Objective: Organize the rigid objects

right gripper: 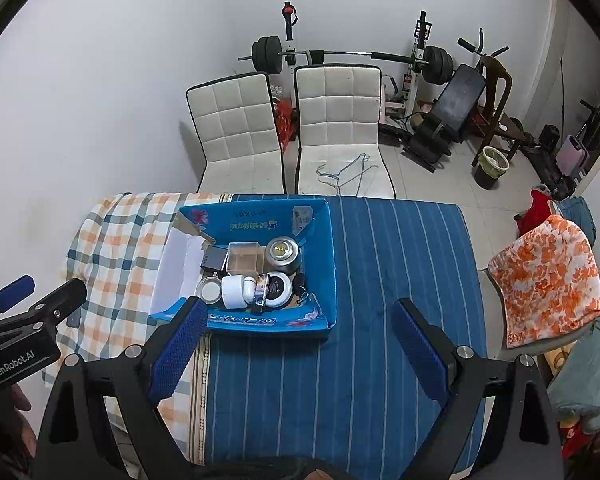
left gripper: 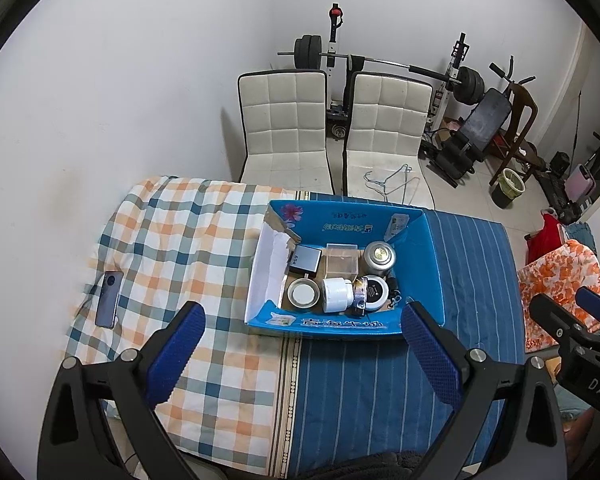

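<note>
Above bare striped cloth beside the box, both tongs hang spread.

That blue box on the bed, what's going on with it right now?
A person holds a claw in each hand above the bed, both open and empty. The left claw and right claw hover just short of the blue cardboard box, which already holds small items: a silver tin, a clear plastic case, a white roll. A phone lies outside on the checked cloth.
</note>
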